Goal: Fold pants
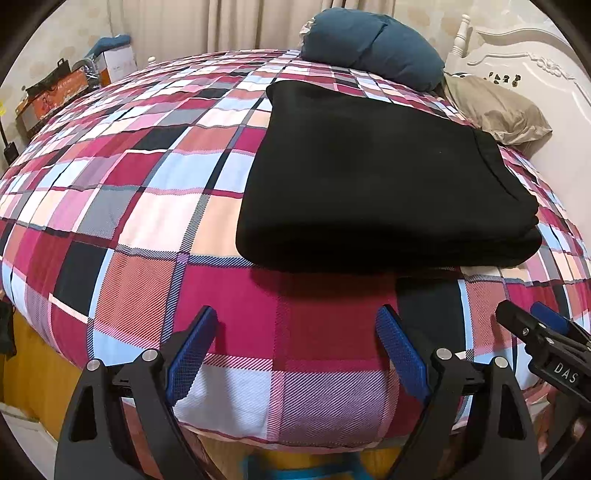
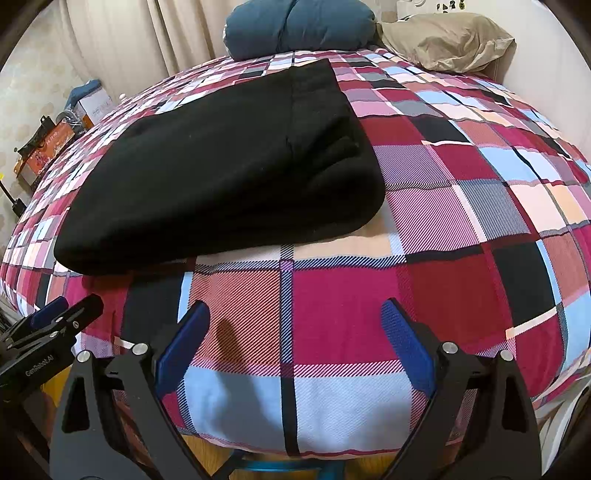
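"DAS" marks the right gripper (image 1: 546, 321) near folded black pants (image 1: 380, 173).

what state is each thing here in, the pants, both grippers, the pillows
black pants: folded into a thick stack, lying flat on the plaid bedspread, not held
left gripper: open, empty, short of the pants
right gripper: open, empty, over bare bedspread
blue pillow: lying at the head of the bed
tan pillow: crumpled, beside the blue one
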{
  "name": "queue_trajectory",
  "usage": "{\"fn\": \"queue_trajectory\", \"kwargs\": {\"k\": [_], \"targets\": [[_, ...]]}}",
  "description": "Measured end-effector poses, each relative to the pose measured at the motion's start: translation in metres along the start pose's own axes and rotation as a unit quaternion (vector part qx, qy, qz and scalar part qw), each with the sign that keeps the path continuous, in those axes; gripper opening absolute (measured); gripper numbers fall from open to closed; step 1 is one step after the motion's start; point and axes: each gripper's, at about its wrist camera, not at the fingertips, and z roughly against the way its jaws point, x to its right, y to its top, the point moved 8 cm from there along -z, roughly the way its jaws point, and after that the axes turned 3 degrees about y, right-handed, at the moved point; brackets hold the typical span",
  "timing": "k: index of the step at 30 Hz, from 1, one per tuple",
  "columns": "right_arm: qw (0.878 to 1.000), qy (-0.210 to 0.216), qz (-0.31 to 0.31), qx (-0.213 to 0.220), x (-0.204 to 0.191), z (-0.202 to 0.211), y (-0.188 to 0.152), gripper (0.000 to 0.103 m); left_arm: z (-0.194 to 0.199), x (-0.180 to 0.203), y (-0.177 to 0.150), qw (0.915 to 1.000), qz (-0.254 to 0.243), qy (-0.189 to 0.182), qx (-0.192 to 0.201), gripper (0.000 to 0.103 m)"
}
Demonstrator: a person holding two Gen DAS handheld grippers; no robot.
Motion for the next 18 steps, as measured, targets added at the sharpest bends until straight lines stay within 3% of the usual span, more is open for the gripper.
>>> {"fn": "queue_trajectory", "kwargs": {"k": [18], "targets": [[1.000, 0.006, 0.002, -0.001, -0.001, -0.001, -0.002, 0.094, 0.011, 0.007, 0.007, 0.9993, -0.025, 0.011, 0.027, 0.086]]}}
